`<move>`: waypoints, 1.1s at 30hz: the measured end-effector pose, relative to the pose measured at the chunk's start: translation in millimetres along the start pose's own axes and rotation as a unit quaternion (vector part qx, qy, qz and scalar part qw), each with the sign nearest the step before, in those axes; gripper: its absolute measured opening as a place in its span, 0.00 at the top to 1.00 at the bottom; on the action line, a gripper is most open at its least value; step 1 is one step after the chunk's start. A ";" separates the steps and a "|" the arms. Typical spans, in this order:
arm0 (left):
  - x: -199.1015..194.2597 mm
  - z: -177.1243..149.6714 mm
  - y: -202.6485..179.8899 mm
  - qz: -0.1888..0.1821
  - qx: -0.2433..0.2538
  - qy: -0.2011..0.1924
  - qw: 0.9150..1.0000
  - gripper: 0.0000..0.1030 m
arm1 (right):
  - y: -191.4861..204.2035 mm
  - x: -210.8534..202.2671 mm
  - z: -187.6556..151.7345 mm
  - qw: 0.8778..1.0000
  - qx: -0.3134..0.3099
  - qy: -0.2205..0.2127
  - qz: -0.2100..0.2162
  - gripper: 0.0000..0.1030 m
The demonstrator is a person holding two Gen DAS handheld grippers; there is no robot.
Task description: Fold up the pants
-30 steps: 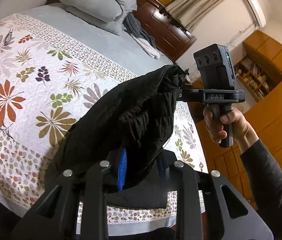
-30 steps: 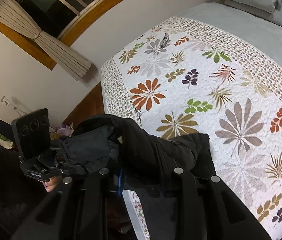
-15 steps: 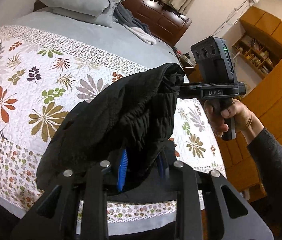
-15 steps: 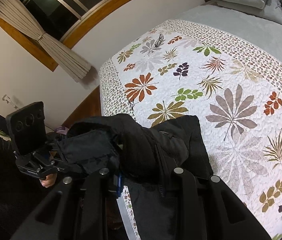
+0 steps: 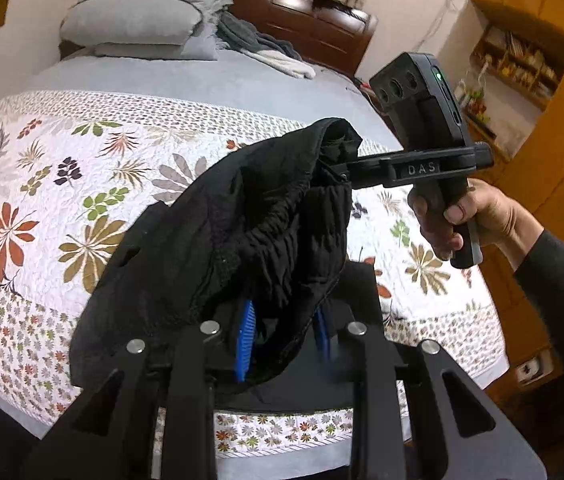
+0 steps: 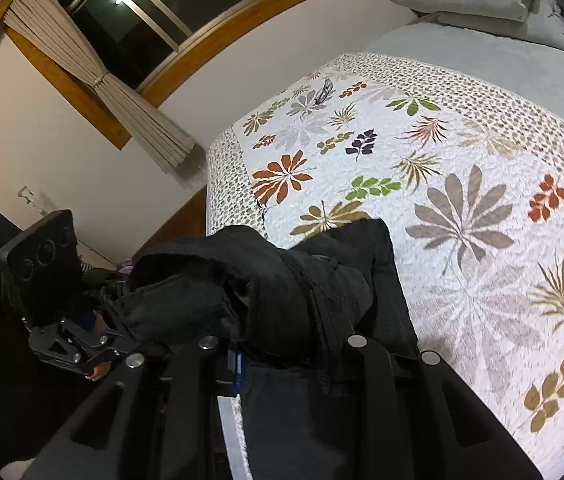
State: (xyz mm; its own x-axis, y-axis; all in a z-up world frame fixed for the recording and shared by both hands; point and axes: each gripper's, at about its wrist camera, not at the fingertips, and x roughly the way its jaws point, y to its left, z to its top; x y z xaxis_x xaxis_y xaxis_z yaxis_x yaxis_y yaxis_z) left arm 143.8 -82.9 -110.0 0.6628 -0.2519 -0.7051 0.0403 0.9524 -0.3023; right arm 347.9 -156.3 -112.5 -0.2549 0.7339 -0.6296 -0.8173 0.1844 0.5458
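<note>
A: Where are the pants?

B: In the air over the near edge of the bed, bunched. Left gripper is clamped on one part of the cloth, right gripper on another.

A: Why two grips?

B: My guess: to spread the cloth between them so it lands flat on the quilt for folding. Nothing folded yet.
</note>
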 end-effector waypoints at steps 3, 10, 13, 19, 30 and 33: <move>11.0 -5.3 -13.8 0.005 0.018 0.008 1.000 0.77 | -11.7 -6.5 -19.5 1.000 0.001 -0.009 0.005 0.74; 36.6 -26.4 -44.5 0.012 0.059 0.023 0.998 0.77 | -33.4 -18.4 -62.0 1.000 0.004 -0.028 0.013 0.74; 45.6 -34.8 -57.2 0.009 0.070 0.030 0.997 0.77 | -37.0 -25.7 -80.6 0.999 0.005 -0.034 0.013 0.74; 58.1 -43.7 -78.0 -0.001 0.088 0.038 0.995 0.77 | -48.1 -40.8 -107.2 0.999 0.020 -0.044 0.010 0.74; 94.5 -74.4 -105.2 0.028 0.163 0.072 0.984 0.77 | -67.1 -37.4 -147.0 0.998 0.035 -0.044 -0.008 0.73; 102.4 -79.7 -109.0 0.032 0.177 0.081 0.980 0.76 | -70.6 -37.7 -154.8 0.998 0.038 -0.039 -0.015 0.73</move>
State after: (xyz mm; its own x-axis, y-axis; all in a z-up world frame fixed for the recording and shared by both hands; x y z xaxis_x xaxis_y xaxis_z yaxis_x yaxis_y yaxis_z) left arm 147.8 -226.1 -200.4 0.5457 -0.1861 -0.8171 0.2791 0.9597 -0.0322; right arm 335.2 -298.1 -212.9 -0.1863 0.7756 -0.6031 -0.7817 0.2548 0.5692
